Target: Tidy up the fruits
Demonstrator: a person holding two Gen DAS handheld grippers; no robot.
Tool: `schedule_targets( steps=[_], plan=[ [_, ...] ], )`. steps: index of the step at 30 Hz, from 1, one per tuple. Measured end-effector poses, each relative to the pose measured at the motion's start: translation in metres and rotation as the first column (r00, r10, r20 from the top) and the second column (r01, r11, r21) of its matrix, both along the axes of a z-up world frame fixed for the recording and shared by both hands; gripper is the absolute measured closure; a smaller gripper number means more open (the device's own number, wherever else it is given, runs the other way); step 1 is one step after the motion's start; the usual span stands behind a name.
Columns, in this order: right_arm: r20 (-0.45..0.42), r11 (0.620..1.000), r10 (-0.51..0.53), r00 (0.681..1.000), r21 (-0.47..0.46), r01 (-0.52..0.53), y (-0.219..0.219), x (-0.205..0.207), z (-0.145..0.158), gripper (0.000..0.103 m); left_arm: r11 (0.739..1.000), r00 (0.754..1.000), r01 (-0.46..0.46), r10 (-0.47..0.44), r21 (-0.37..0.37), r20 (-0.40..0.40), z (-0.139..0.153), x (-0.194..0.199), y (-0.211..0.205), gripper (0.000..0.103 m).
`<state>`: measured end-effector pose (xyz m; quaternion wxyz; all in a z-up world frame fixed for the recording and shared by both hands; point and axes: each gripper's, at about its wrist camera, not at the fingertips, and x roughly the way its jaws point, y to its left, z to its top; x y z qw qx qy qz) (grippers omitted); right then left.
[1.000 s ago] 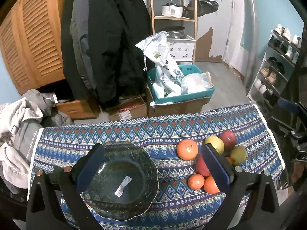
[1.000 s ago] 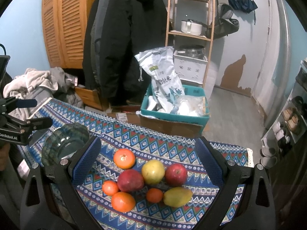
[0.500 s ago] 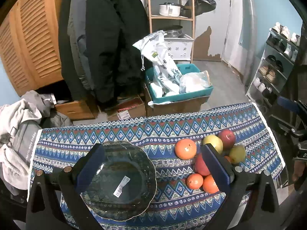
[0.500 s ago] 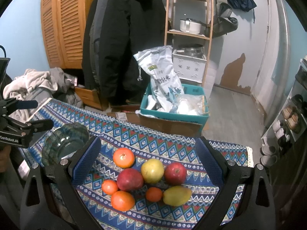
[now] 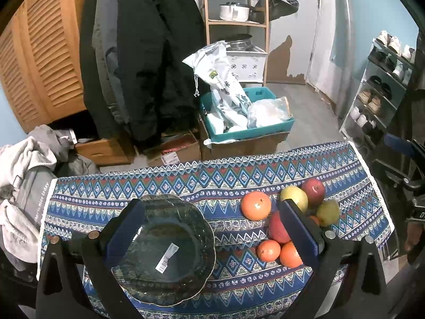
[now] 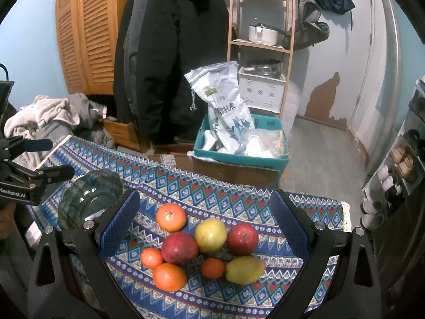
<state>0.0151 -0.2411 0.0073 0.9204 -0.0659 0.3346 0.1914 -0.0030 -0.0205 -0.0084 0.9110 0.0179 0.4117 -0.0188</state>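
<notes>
The fruits lie in a loose cluster on the right half of the surface (image 6: 239, 199), which is covered by a blue patterned cloth (image 5: 186, 178). In the right wrist view the cluster reads: a large orange (image 6: 170, 217) at the far left, a yellow-green apple (image 6: 210, 235) and a red apple (image 6: 242, 239) side by side behind, a dark red fruit (image 6: 179, 247) touching the yellow-green apple, two small tangerines (image 6: 151, 258) (image 6: 212, 267), a second orange (image 6: 169, 277) nearest the camera, and a yellow mango (image 6: 245, 269). The mango is the only elongated piece; its long axis runs roughly left to right across the view, its narrower end toward the right.

A dark glass bowl (image 5: 164, 250) with a scalloped rim sits on the left half of the surface, well apart from the fruit, upright and holding no fruit. A white barcode sticker (image 5: 166, 257) lies on its bottom; its print is too small to read.

The left claw (image 5: 212, 234) hovers over the bowl, spread wide and holding nothing. The right claw (image 6: 204, 223) hangs above the fruit, likewise spread wide and empty, its blue pads (image 6: 119, 223) flanking the whole cluster. Bare cloth lies between bowl and fruit, and along the far edge of the surface.

The body of the left claw, seen from the right wrist view, reads "GenRobot.AI" (image 6: 12, 189). A white rice sack (image 6: 225, 106) printed with Chinese characters stands in a teal crate (image 6: 239, 156) beyond the surface.
</notes>
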Motion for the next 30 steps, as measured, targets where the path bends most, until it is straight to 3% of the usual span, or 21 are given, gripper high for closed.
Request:
schedule_targets(
  steps=[19,24,30],
  plan=[
    [-0.068,0.998,-0.064,0.996,-0.023,0.063,-0.028,0.014,-0.009,0.006,1.000,0.998,0.025,-0.026,-0.005,-0.053,-0.019,0.010,-0.012,0.001],
    [-0.104,0.995,-0.091,0.990,-0.043,0.087,-0.040,0.019,-0.021,0.006,0.998,0.993,0.047,-0.051,-0.045,-0.110,-0.033,0.017,-0.019,0.001],
    [-0.157,0.993,-0.101,0.982,-0.081,0.090,-0.049,0.026,-0.042,0.006,0.997,0.986,0.074,-0.078,-0.030,-0.146,-0.048,0.024,-0.037,0.001]
  ],
)
